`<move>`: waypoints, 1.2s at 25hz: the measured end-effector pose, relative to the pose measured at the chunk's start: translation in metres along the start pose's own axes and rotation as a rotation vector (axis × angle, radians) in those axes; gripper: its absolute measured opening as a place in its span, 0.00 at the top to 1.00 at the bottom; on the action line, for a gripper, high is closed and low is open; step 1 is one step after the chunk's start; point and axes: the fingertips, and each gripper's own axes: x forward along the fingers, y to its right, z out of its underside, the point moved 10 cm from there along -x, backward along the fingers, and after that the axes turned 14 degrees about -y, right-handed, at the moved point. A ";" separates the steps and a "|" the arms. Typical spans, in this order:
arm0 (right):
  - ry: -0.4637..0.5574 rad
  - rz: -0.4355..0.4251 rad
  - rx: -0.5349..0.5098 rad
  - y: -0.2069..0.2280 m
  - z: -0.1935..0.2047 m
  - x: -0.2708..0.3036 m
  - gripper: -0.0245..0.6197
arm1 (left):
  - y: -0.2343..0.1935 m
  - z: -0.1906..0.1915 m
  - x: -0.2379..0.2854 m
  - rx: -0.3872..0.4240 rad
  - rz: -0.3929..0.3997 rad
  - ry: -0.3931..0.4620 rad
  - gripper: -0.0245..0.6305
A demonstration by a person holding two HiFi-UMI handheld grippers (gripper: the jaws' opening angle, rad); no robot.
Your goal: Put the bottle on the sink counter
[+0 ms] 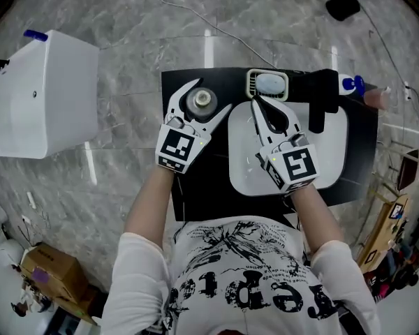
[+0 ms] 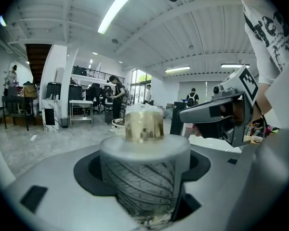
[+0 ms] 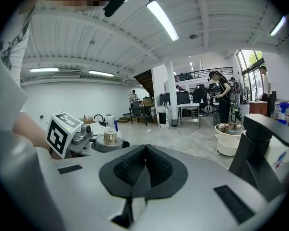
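Note:
The bottle [image 1: 200,101] is a grey cylinder with a tyre-like pattern and a gold cap [image 2: 144,124]. It stands upright between the jaws of my left gripper [image 1: 208,96], which is shut on it over the left part of the black sink counter [image 1: 209,187]. Whether it rests on the counter I cannot tell. In the left gripper view the bottle [image 2: 144,172] fills the gap. My right gripper [image 1: 255,105] hovers over the white sink basin [image 1: 335,152], shut with nothing held; its black pads [image 3: 156,170] meet.
A black faucet [image 1: 321,96] rises at the basin's far side, a soap dish [image 1: 267,84] to its left and a blue-capped bottle [image 1: 353,84] to its right. A white box [image 1: 45,96] stands on the marble floor at left. A cardboard box [image 1: 52,271] lies lower left.

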 end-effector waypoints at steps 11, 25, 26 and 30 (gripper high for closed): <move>-0.042 0.010 0.033 0.022 0.017 0.030 0.94 | -0.026 0.018 0.057 0.051 0.035 -0.135 0.43; -0.051 0.018 0.044 0.023 0.018 0.032 0.94 | -0.023 0.020 0.060 0.025 0.018 -0.193 0.43; -0.050 0.020 0.045 0.023 0.018 0.031 0.94 | -0.023 0.020 0.058 0.003 0.007 -0.179 0.43; -0.052 0.029 0.031 0.024 0.016 0.030 0.94 | -0.022 0.024 0.051 -0.004 -0.034 -0.151 0.42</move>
